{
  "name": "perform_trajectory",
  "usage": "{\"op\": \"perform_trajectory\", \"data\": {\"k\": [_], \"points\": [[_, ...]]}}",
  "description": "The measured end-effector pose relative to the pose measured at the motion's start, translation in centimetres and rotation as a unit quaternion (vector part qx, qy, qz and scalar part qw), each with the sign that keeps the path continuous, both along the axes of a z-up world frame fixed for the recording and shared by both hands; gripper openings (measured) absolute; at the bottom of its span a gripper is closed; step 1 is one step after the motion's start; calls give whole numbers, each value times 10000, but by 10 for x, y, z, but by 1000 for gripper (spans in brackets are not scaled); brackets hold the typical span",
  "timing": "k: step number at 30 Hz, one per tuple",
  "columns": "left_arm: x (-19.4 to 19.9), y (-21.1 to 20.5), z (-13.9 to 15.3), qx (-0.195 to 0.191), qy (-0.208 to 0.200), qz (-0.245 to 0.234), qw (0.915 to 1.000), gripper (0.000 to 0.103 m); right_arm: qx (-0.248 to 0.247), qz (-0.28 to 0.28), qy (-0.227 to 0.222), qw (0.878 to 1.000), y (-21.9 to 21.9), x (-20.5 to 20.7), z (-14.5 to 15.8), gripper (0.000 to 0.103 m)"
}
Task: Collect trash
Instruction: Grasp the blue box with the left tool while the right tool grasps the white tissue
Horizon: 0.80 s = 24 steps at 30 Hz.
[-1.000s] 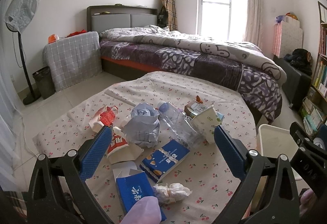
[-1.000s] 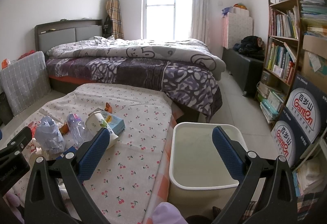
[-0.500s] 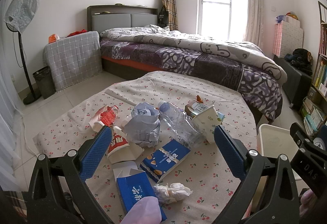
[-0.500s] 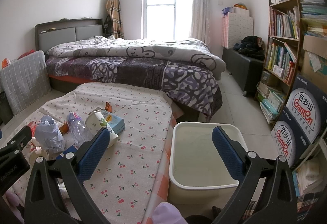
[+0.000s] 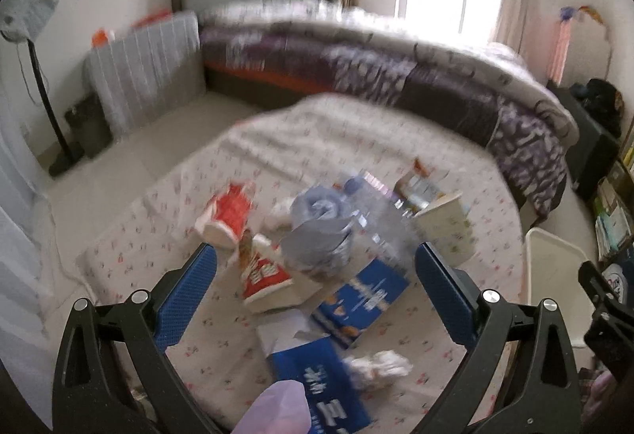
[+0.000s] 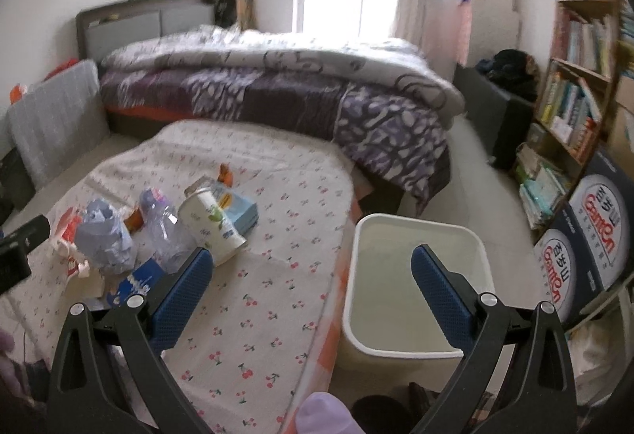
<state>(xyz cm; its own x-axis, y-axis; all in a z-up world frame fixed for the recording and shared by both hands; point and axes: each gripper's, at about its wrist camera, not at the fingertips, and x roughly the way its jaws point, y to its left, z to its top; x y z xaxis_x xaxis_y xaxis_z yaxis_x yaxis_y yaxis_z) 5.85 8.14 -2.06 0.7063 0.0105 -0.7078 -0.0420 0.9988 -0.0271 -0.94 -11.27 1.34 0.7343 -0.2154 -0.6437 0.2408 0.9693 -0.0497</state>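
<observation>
**Operator:** My left gripper (image 5: 313, 267) has its fingers spread wide with nothing between them, and so does my right gripper (image 6: 305, 271). A second ago both views sat level and sharp; now they are tipped down and the left one is smeared, so I judge I am starting my first reach.

**Partner:** What lies nearest on the left?

**Operator:** At six o'clock, close under the jaws, a blue tissue pack (image 5: 317, 378) with a crumpled white tissue (image 5: 376, 364) touching it at four. Further out, a blue snack box (image 5: 362, 301) lying flat, then a red-and-white wrapper (image 5: 263, 273) at eleven and a crushed grey-blue bag (image 5: 317, 236) at twelve. Beyond those, a clear bottle (image 5: 376, 214) on its side and a tipped paper cup (image 5: 445, 226).

**Partner:** And the bin?

**Operator:** The white bin (image 6: 481, 256) stands beside the cherry-print cloth (image 6: 253, 299), at two o'clock from my right gripper, and looks empty.
</observation>
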Motion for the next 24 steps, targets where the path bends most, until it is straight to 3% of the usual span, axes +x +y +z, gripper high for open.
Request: {"op": "perform_trajectory", "data": {"k": [3, 6, 8, 12, 15, 19, 22, 24], "points": [[23, 15, -12, -197, 979, 86, 9950, 96, 62, 431, 661, 9969, 6, 23, -5, 97], [39, 34, -37, -459, 1967, 184, 9792, 96, 186, 851, 1144, 9896, 13, 37, -15, 97], [37, 43, -51, -755, 2385, 265, 9678, 96, 333, 988, 1311, 9859, 14, 38, -25, 97], [14, 45, -66, -1023, 2795, 337, 9541, 96, 543, 936, 1611, 9810, 6, 34, -57, 97], [6, 32, -77, -904, 2924, 212, 9518, 96, 733, 817, 2033, 9730, -3, 40, -76, 97], [1, 21, -92, -641, 3158, 257, 9463, 96, 682, 843, 1861, 9765, -4, 41, -70, 97], [-5, 23, -104, -969, 3549, 105, 9298, 96, 605, 1046, 1792, 9764, 2, 43, -69, 97], [-9, 30, -98, -1024, 3482, 55, 9318, 89, 585, 1291, 1781, 9737, 9, 43, -70, 97]]}}
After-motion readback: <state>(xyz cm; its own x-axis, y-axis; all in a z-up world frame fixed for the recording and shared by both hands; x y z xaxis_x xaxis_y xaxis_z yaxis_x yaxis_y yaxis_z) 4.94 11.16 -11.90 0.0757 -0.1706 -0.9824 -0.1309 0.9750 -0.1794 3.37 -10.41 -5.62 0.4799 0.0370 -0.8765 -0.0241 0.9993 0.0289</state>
